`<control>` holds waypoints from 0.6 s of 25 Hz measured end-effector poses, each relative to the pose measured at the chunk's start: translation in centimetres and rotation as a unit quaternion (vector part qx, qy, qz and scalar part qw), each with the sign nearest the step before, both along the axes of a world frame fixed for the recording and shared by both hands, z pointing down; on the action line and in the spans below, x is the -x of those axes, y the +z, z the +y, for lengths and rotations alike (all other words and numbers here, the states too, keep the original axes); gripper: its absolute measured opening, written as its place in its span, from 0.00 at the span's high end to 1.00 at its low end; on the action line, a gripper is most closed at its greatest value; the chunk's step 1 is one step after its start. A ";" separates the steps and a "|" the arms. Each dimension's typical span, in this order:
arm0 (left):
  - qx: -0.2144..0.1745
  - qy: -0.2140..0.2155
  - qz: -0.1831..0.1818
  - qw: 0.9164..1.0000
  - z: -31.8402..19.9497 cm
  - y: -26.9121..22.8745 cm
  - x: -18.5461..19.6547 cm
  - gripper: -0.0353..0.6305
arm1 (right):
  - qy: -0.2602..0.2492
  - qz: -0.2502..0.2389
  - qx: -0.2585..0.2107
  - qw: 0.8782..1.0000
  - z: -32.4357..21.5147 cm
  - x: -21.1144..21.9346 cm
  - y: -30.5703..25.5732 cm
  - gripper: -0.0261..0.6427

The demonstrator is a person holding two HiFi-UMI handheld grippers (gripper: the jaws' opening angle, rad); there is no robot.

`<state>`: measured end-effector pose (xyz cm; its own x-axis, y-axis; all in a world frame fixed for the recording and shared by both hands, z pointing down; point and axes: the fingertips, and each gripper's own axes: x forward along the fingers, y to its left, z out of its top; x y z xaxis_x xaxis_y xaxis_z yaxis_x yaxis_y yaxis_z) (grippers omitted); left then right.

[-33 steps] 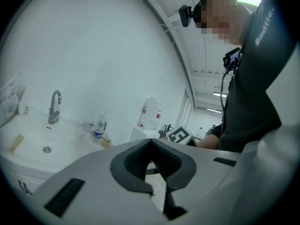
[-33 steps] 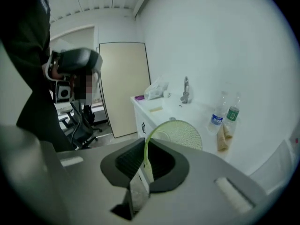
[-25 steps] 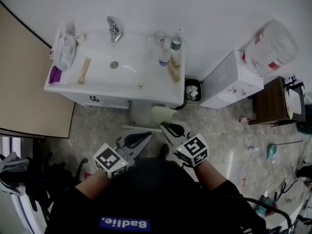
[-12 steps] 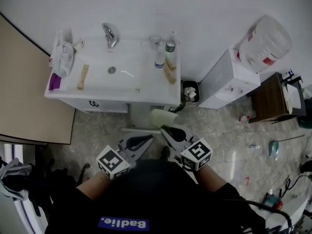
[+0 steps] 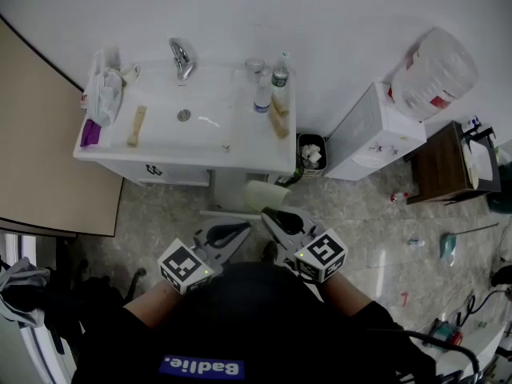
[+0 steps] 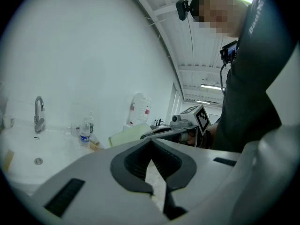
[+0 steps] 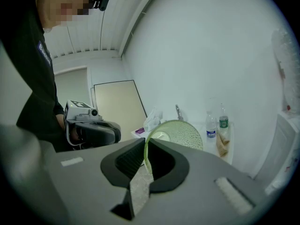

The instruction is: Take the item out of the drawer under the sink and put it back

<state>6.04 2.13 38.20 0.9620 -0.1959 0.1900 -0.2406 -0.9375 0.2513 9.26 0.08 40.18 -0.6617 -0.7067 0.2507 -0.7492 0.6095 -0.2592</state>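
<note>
A pale green bowl hangs in front of the person, below the sink's front edge. My right gripper is shut on its rim; in the right gripper view the thin green rim runs between the two pads and the bowl opens away from me. My left gripper is beside it on the left, shut with nothing between its tips. From the left gripper view the bowl and the right gripper show side-on. The white cabinet front sits under the sink.
On the sink stand a tap, bottles, a wooden brush and a white cloth. A small bin, a white box-shaped unit and a dark side table are to the right. Litter lies on the floor.
The head view has shifted a little, so the sink sits slightly higher in the picture. Both grippers keep nearly the same pose, the right one still on the bowl.
</note>
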 end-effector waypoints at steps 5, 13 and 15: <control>-0.003 0.007 -0.001 1.000 0.4 0.1 0.2 0.94 | 0.002 0.002 0.000 1.000 0.0 0.3 0.1 0.93; 0.007 -0.001 0.009 1.000 0.5 0.1 0.7 0.94 | -0.004 0.010 0.007 1.000 0.1 0.6 0.7 0.93; 0.006 -0.003 0.010 1.000 0.7 0.1 0.9 0.94 | -0.008 0.017 0.010 1.000 0.2 0.9 1.2 0.93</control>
